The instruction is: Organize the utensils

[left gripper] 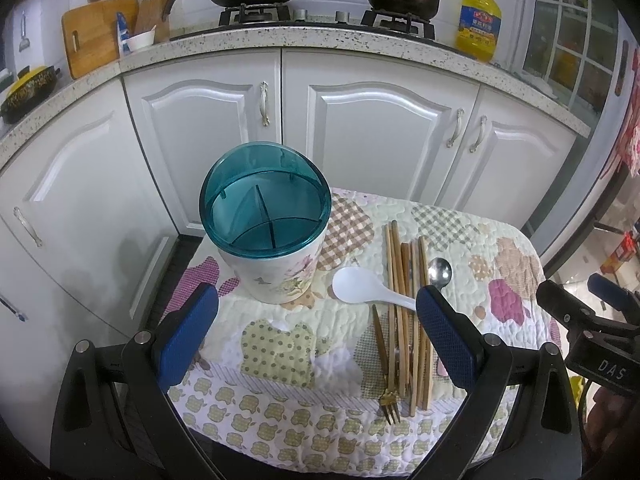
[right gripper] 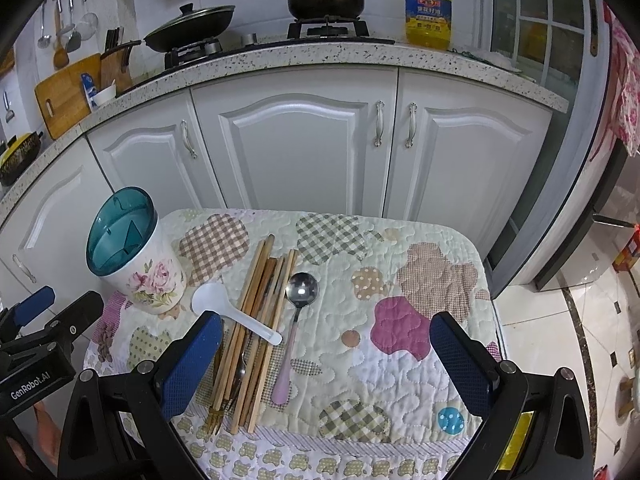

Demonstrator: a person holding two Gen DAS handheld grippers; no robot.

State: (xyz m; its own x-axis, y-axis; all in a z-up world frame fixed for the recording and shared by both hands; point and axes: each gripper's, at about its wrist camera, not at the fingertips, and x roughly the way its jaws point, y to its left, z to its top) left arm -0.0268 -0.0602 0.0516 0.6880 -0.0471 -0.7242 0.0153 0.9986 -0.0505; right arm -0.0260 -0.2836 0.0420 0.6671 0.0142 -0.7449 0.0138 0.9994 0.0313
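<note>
My left tool (left gripper: 316,336) and right tool (right gripper: 326,364) both hang released above the quilted bench (right gripper: 420,364). One holder (right gripper: 136,256) stands left of one white spoon (right gripper: 224,308), one metal spoon (right gripper: 298,312), one fork (left gripper: 386,376) and several chopsticks (right gripper: 256,320).

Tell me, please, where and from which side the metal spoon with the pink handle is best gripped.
Probably the pink handle of the metal spoon: it lies flat on the quilted cloth, clear on its right, with chopsticks close on its left. Come from above, jaws across the handle, with the right gripper.
</note>
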